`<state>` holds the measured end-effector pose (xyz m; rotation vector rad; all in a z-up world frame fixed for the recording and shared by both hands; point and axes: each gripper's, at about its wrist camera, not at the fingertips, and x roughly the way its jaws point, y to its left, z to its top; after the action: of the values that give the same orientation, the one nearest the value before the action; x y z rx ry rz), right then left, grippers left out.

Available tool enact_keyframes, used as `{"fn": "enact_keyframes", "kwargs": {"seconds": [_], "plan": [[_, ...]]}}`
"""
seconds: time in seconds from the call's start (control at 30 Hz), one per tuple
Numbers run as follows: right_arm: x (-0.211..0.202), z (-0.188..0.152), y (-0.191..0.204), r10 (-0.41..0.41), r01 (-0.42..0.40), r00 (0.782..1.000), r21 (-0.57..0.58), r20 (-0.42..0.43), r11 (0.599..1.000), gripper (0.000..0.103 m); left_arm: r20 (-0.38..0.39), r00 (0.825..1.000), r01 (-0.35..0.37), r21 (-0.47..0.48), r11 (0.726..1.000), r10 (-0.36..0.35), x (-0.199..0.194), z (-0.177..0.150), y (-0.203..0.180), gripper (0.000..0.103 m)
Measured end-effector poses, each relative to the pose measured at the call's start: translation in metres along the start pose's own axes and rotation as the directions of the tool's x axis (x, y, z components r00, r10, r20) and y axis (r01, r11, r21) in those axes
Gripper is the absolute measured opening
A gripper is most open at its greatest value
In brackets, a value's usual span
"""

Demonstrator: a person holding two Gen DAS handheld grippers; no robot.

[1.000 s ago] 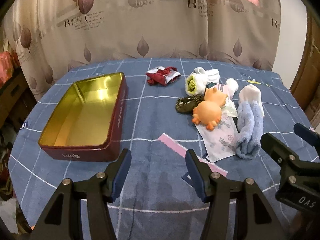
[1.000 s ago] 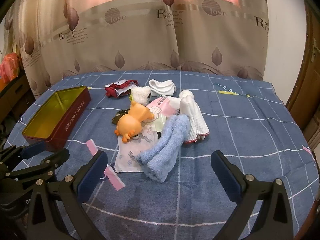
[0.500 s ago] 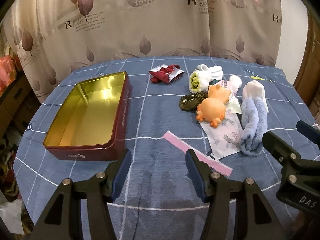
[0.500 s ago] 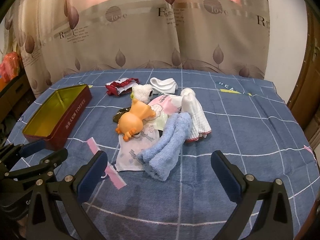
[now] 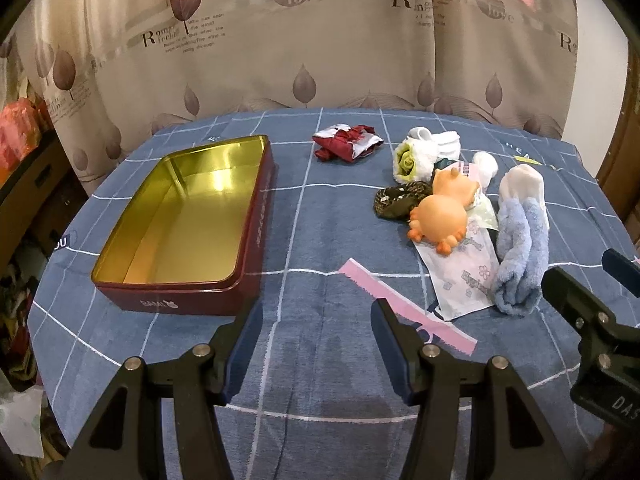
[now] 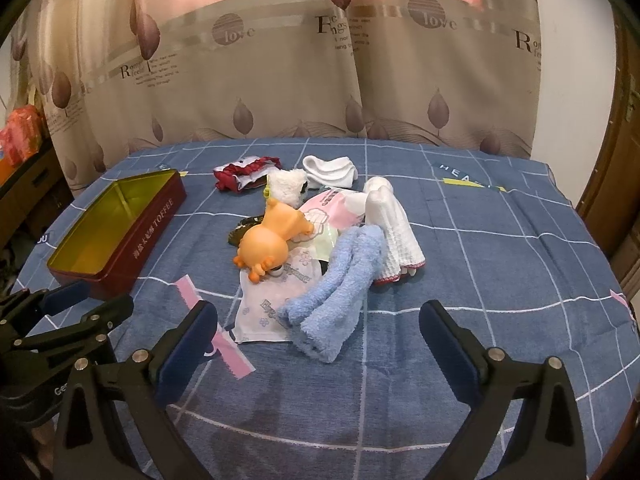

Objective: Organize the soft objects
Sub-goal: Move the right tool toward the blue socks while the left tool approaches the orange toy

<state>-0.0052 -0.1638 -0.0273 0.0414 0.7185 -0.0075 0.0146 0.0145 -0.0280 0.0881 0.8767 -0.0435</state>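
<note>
A pile of soft things lies on the blue checked tablecloth [image 5: 320,248]: an orange squeeze toy [image 5: 442,220] [image 6: 268,246], a fluffy blue sock [image 5: 520,256] [image 6: 336,300], a white sock [image 6: 394,236], a printed tissue pack [image 5: 466,280], a red cloth [image 5: 346,146] and a white-green plush flower [image 5: 412,160]. An empty dark-red tin [image 5: 188,224] [image 6: 116,228] with a gold inside stands on the left. My left gripper [image 5: 316,324] hovers open over bare cloth between tin and pile. My right gripper [image 6: 318,328] stands open just before the blue sock, holding nothing.
A pink paper strip [image 5: 404,308] lies on the cloth near the left gripper. A dark mottled cloth [image 5: 400,200] sits beside the toy. Leaf-patterned curtains [image 5: 320,40] hang behind the round table. A wooden door frame [image 6: 624,140] stands at the right, cluttered shelves [image 5: 24,148] at the left.
In the left wrist view the table has slid slightly down in the picture, showing a little more curtain. Both grippers stay open and nothing on the table has moved.
</note>
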Motion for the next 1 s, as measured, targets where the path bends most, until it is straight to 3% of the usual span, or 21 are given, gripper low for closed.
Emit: {"fn": "enact_keyframes", "kwargs": {"seconds": [0.33,0.57,1.0], "plan": [[0.005,-0.001,-0.002,0.007,-0.007,1.0,0.013,-0.023,1.0,0.094,-0.009,1.0,-0.014,-0.003,1.0,0.014,0.004,-0.001,0.003,0.058],[0.015,0.0,-0.011,0.026,-0.023,0.997,0.049,-0.066,0.999,0.084,-0.011,1.0,-0.015,-0.001,1.0,0.015,0.006,-0.002,0.003,0.058],[0.046,0.016,-0.011,-0.009,0.011,0.989,0.016,-0.149,1.0,0.083,-0.037,0.999,-0.012,-0.011,1.0,0.012,0.016,-0.004,0.009,0.058]]}}
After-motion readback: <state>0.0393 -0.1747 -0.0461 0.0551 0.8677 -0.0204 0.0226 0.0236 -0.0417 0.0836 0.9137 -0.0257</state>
